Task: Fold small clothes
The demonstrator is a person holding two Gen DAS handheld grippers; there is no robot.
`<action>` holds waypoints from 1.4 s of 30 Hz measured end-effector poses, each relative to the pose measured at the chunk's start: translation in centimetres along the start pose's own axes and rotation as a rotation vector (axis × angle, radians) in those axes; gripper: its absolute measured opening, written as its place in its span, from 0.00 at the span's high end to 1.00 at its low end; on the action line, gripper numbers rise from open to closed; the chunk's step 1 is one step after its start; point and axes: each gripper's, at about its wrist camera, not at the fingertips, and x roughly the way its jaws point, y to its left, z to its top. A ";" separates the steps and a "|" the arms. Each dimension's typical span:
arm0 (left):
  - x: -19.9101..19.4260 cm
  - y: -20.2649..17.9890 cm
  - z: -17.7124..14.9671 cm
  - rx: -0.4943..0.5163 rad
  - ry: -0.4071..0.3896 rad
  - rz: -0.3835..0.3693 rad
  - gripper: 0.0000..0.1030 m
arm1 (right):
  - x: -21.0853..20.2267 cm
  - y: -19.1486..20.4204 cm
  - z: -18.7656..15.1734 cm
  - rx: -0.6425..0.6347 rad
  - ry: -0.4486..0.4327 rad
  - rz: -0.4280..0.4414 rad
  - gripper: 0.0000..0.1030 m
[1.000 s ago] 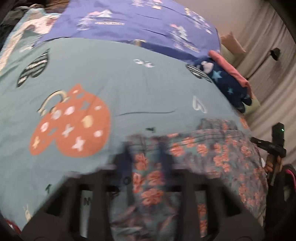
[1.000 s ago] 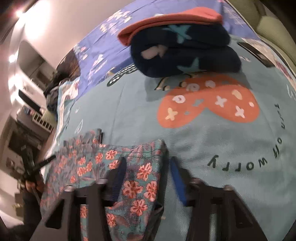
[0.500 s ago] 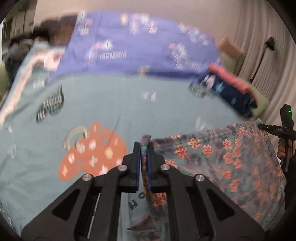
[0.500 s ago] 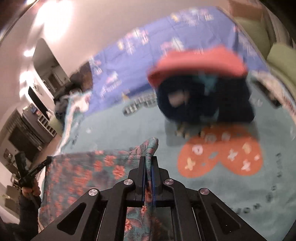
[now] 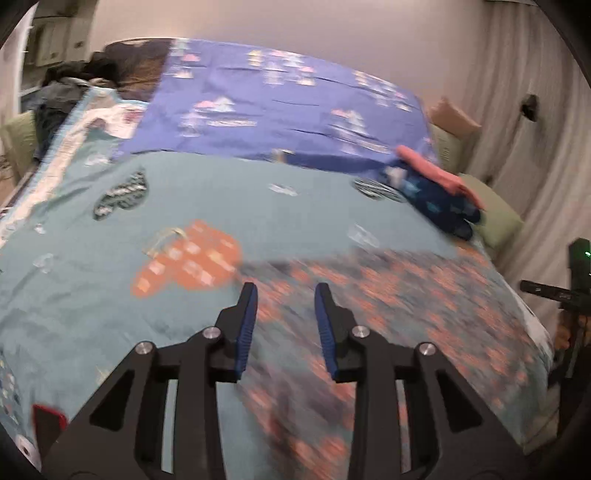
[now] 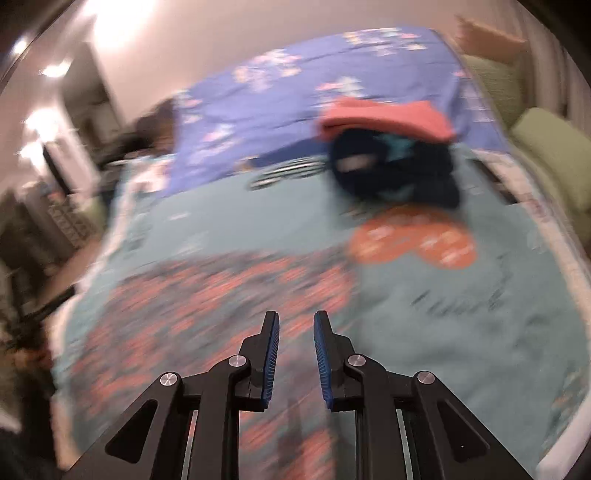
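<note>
Floral garment (image 5: 388,325), blurred, lies spread on the teal bedspread (image 5: 92,295); we find it across the lower right of the left wrist view and the lower left of the right wrist view (image 6: 207,306). Only the left view shows a red object (image 5: 48,421) at lower left. Only the right view shows ceiling lights (image 6: 110,22) at upper left. We see the left gripper (image 5: 284,291) and right gripper (image 6: 295,317) with jaws opening, nothing between them, poised above the garment's near edge.
</note>
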 end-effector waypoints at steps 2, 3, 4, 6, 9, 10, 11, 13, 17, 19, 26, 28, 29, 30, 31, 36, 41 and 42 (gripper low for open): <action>0.0 -1.4 -2.6 0.027 0.064 -0.019 0.63 | 0.9 0.7 -2.8 0.033 0.079 0.021 0.81; 0.5 -1.7 -3.8 0.036 0.101 0.005 0.63 | 1.8 0.3 -4.8 0.048 0.134 -0.050 0.81; 1.2 -1.7 -5.1 0.040 0.145 0.038 0.63 | 2.2 -0.3 -6.2 0.057 0.159 -0.107 0.83; 1.6 -1.1 -7.6 0.037 0.168 0.108 0.61 | 1.0 -1.3 -8.1 0.109 0.100 -0.090 0.87; -0.8 -0.1 -7.7 -0.036 0.149 0.087 0.61 | -1.3 -0.1 -7.7 0.115 0.072 -0.154 0.83; -1.8 0.2 -7.6 -0.059 0.119 0.075 0.59 | -2.1 1.2 -7.4 0.068 0.046 -0.177 0.82; -2.4 0.6 -7.4 -0.068 0.097 0.074 0.56 | -2.6 2.3 -7.3 0.037 0.039 -0.168 0.81; -3.9 1.0 -7.5 -0.080 0.070 0.098 0.52 | -2.8 4.4 -7.0 -0.008 0.037 -0.111 0.81; -5.0 1.7 -8.9 -0.120 0.071 0.082 0.50 | -1.0 9.3 -7.5 -0.107 0.047 -0.024 0.66; -4.8 1.8 -9.9 -0.140 0.098 0.089 0.50 | 0.4 12.1 -8.1 -0.164 0.067 0.008 0.66; -6.2 1.5 -11.4 -0.129 0.090 0.104 0.42 | 4.0 20.6 -10.2 -0.396 0.114 0.061 0.56; -6.5 1.4 -11.7 -0.113 0.083 0.117 0.41 | 5.0 22.2 -10.8 -0.436 0.121 0.043 0.56; -6.5 1.4 -11.8 -0.110 0.083 0.116 0.41 | 5.4 22.7 -11.0 -0.449 0.116 0.033 0.56; -6.5 1.5 -12.0 -0.110 0.087 0.113 0.40 | 5.6 23.3 -11.2 -0.459 0.108 0.022 0.56; -6.5 1.6 -12.1 -0.112 0.089 0.112 0.40 | 6.0 23.9 -11.4 -0.469 0.097 0.006 0.55; -6.5 2.5 -12.4 -0.124 0.091 0.089 0.36 | 7.1 26.3 -12.1 -0.564 0.021 -0.069 0.55; -6.8 4.1 -12.5 -0.144 0.088 0.117 0.35 | 8.7 29.3 -13.3 -0.681 0.043 -0.029 0.52; -6.9 4.8 -12.6 -0.162 0.086 0.125 0.35 | 9.1 30.0 -13.7 -0.711 0.043 -0.017 0.50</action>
